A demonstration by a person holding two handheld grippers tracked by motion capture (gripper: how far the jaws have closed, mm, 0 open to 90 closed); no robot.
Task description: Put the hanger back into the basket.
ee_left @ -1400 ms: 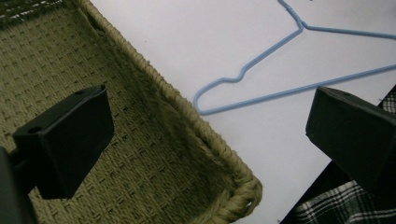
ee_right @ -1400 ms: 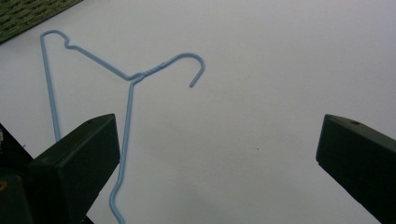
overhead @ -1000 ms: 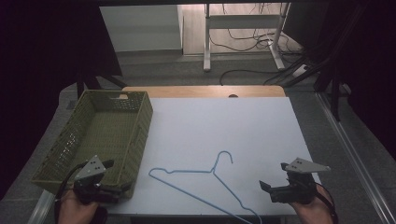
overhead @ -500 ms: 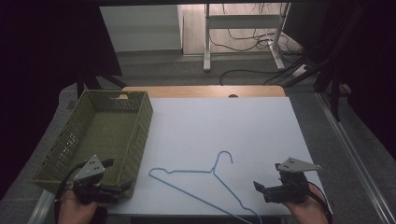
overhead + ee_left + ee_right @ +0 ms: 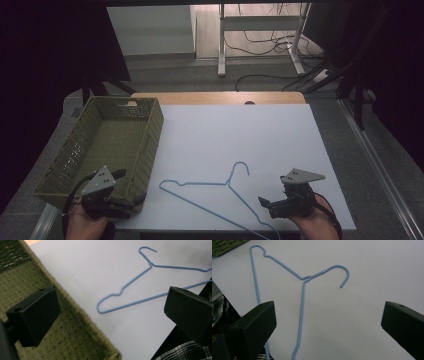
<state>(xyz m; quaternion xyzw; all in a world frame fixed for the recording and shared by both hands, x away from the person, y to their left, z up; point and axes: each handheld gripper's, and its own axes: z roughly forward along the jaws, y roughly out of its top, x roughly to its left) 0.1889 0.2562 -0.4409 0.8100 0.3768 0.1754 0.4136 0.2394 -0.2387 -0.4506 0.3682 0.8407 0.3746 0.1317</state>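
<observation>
A light-blue wire hanger (image 5: 200,183) lies flat on the white table top (image 5: 240,135) near the front edge, its hook pointing toward the back. My left gripper (image 5: 131,187) is open at the front right corner of a green woven basket (image 5: 150,140), one jaw over the basket and the other over the table. In the left gripper view (image 5: 112,307) the hanger (image 5: 136,277) lies ahead, beyond the basket rim (image 5: 75,335). My right gripper (image 5: 267,205) is open just right of the hanger's lower end. The right gripper view (image 5: 327,322) has the hanger (image 5: 308,277) ahead between the wide jaws, untouched.
The basket holds nothing that I can see and takes up the table's left side. A wooden strip (image 5: 215,97) borders the far edge. Beyond it stand a metal desk frame (image 5: 260,45) and floor cables. A corner of the basket (image 5: 224,245) shows far off in the right gripper view.
My right gripper has slid left, closer to the hanger's lower end. The left gripper, the hanger and the basket have stayed put.
</observation>
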